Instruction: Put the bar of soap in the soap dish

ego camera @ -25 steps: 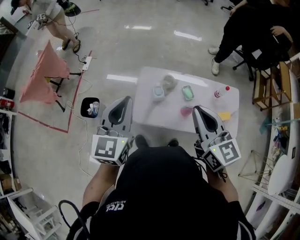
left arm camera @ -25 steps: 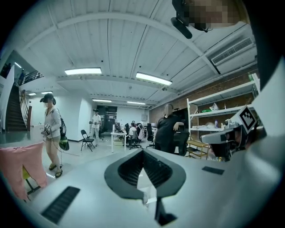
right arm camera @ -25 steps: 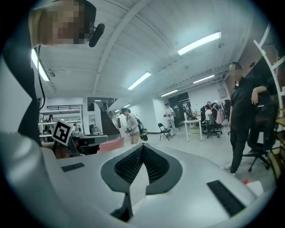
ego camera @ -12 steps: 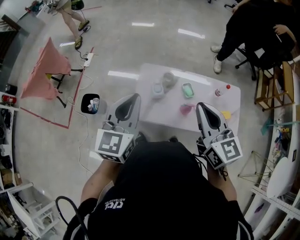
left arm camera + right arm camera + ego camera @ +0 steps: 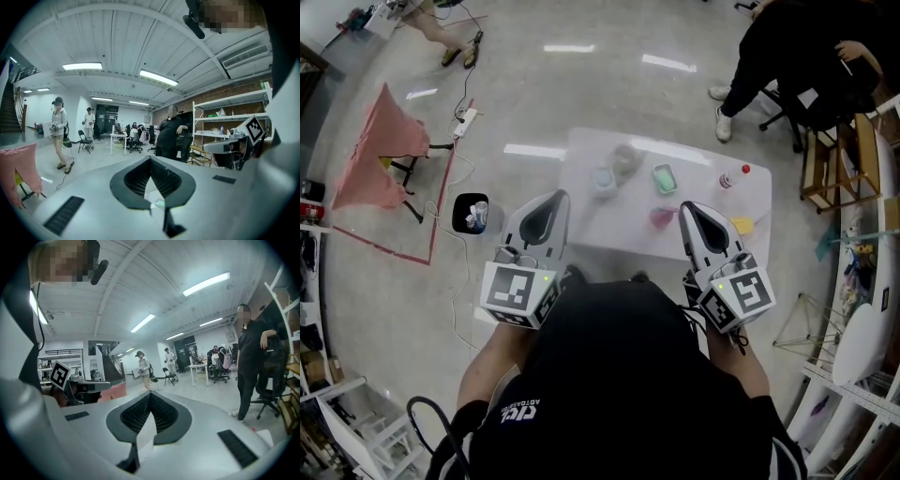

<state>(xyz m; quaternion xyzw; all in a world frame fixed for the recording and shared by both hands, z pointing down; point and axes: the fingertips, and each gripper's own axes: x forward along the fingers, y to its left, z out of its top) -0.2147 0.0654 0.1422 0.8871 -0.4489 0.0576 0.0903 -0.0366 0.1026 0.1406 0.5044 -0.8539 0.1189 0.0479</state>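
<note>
Upper centre of the head view: a white table (image 5: 619, 232) carries a loose row of small toiletry items, among them a green piece (image 5: 665, 178), a pale blue piece (image 5: 605, 180) and a pink piece (image 5: 664, 217) (at this size it can't be settled which is the bar of soap and which the soap dish, nor whether one already lies in the other). Lower centre: the left gripper (image 5: 559, 194) and right gripper (image 5: 684, 205) are held side by side over the near edge of the table, short of every item and touching none. Each gripper view shows its jaws brought together at the tips, with nothing between them.

Judged step: empty-handed carriage at the table's near edge. This fits either an approach toward soap that lies loose or a drawing back from soap that sits in its dish. If the soap does lie loose, a pick would need one gripper's jaws parted and that gripper carried up the frame to the small pieces.
</note>
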